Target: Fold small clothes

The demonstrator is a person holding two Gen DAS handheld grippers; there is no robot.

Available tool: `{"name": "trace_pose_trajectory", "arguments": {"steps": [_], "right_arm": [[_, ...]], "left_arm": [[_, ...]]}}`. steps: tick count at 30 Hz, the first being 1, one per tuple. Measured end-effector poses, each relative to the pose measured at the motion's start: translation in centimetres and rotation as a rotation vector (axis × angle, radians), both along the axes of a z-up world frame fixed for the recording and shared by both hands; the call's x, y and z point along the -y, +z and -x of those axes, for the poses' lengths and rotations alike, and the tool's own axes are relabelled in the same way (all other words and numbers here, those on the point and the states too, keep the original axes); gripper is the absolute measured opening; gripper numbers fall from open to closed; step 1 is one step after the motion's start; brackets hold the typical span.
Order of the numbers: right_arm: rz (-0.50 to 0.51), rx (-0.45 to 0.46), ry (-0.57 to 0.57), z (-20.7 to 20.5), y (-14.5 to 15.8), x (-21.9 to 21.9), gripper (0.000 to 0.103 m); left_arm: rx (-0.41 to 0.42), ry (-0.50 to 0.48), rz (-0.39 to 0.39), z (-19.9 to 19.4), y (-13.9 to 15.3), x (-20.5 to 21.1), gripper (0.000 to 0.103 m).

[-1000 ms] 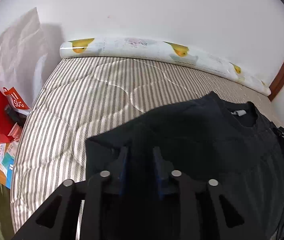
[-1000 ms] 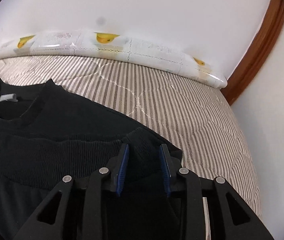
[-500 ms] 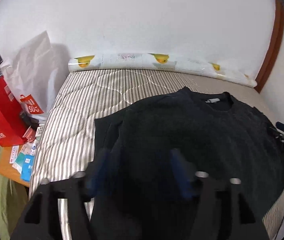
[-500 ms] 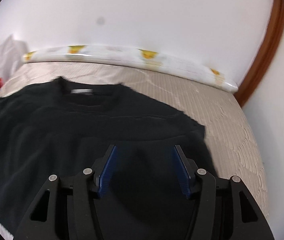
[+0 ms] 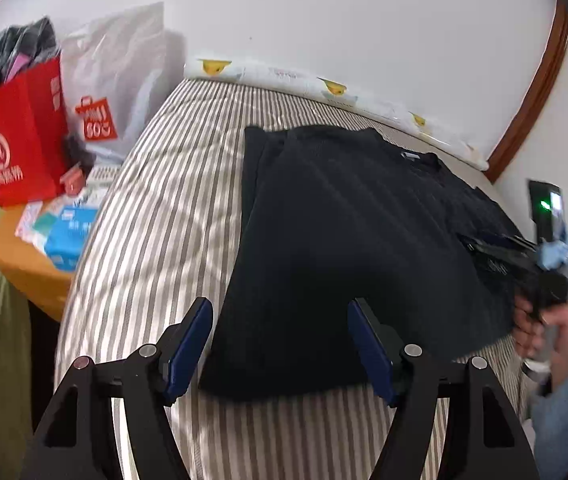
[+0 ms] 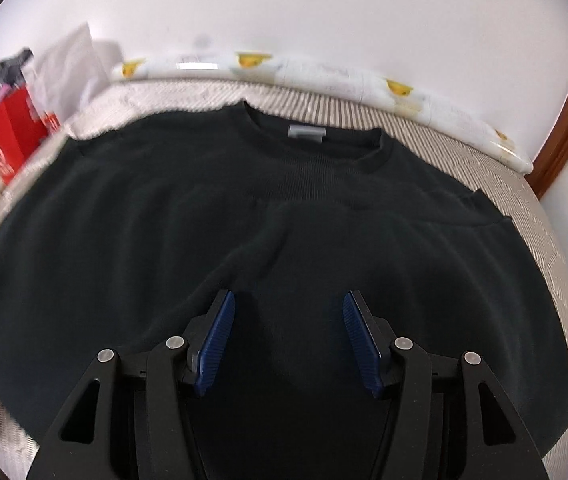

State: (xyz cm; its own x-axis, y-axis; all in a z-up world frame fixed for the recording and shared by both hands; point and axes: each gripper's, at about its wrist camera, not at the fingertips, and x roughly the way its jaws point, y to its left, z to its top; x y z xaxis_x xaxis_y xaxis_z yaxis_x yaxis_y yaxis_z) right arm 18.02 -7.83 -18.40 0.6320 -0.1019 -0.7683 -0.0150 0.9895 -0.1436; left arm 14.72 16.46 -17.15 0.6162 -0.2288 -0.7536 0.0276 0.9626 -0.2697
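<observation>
A black sweater [image 5: 344, 240] lies flat on the striped mattress [image 5: 172, 208], its lower half folded up so the ribbed hem [image 6: 364, 200] sits just below the collar with its grey label [image 6: 307, 132]. My left gripper [image 5: 280, 312] hovers open over the sweater's near left corner, with nothing between its blue pads [image 5: 188, 344]. My right gripper [image 6: 288, 300] is open above the folded cloth, and its pads are apart from the fabric. The left wrist view also shows the right gripper [image 5: 524, 256] at the far right, held by a hand [image 5: 540, 328].
Left of the bed, a red paper bag [image 5: 20, 140] and a white plastic bag [image 5: 116, 80] stand by a wooden side table [image 5: 24, 268] strewn with small boxes. A white roll with yellow prints [image 6: 324, 76] lines the wall. A brown wooden frame [image 5: 536, 92] rises at the right.
Both grippers were shut on the sweater's folded edge; they have let go, opened wide and drawn back toward the near side. The sweater now lies folded on the mattress.
</observation>
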Motion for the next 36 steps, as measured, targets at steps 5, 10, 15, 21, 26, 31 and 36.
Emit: {"name": "trace_pose_trajectory", "arguments": {"steps": [5,10,15,21,26,31,36], "right_arm": [[-0.014,-0.021,-0.057,-2.1,-0.1,0.7,0.065],[-0.059,-0.004,-0.083,-2.8,-0.5,2.0,0.081],[-0.05,0.022,-0.079,-2.5,-0.6,1.8,0.081],[-0.063,0.025,-0.072,-2.4,-0.7,2.1,0.082],[-0.075,0.026,-0.067,-2.4,-0.7,2.4,0.083],[-0.077,0.03,-0.066,-2.3,-0.7,2.4,0.083],[-0.078,0.031,-0.065,-2.2,-0.7,2.4,0.083]], "left_arm": [[0.002,0.019,0.017,2.2,-1.2,-0.2,0.067],[0.003,0.063,0.059,3.7,-1.9,-0.7,0.066],[0.003,0.071,0.156,5.0,-2.9,-1.5,0.065],[0.033,0.085,0.148,5.3,-3.0,-1.0,0.065],[0.033,0.094,0.168,4.5,-3.0,-0.6,0.073],[0.012,0.111,0.19,3.5,-2.8,-0.1,0.08],[-0.006,0.148,0.205,2.8,-2.6,0.2,0.081]]}}
